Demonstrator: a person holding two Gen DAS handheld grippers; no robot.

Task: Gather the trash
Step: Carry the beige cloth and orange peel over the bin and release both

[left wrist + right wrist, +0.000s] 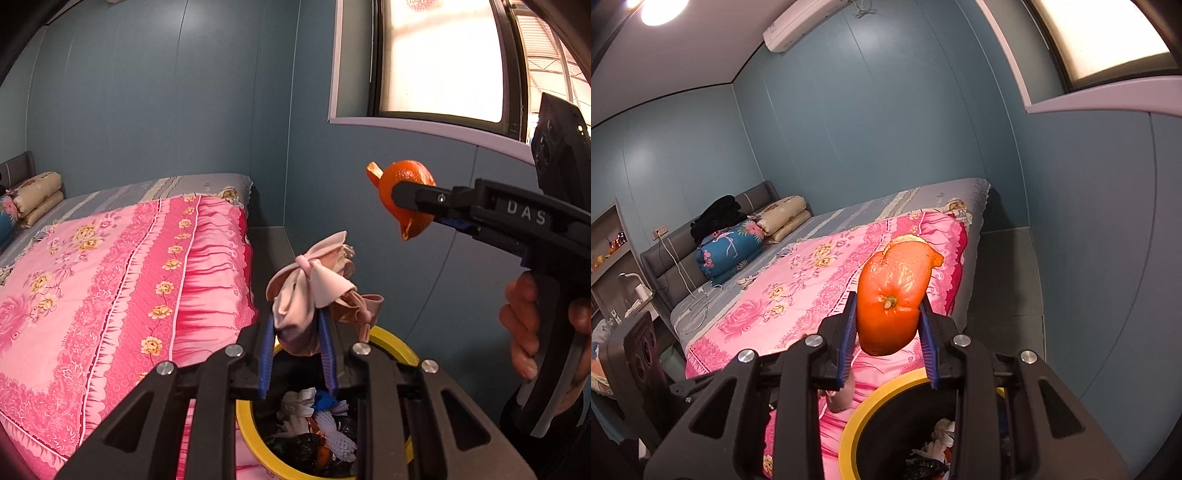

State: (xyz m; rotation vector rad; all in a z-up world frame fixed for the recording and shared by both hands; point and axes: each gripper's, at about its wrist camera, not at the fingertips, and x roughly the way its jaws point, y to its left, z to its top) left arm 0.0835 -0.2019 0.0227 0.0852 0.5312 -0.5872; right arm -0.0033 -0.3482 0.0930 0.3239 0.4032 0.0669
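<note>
My left gripper [297, 334] is shut on a crumpled pink glove [314, 291], held above a black trash bin with a yellow rim [245, 424]. The bin holds several scraps of trash [321, 424]. My right gripper [888, 328] is shut on an orange peel [894, 295]; the left wrist view shows it [406, 199] up at the right, higher than the glove. The bin's yellow rim [857, 417] lies below the peel in the right wrist view.
A bed with a pink floral quilt [110, 280] stands directly left of the bin. Folded bedding [746, 240] lies at the headboard. A blue wall [424, 280] is behind the bin, with a window [439, 59] above. Grey floor [1004, 288] runs between bed and wall.
</note>
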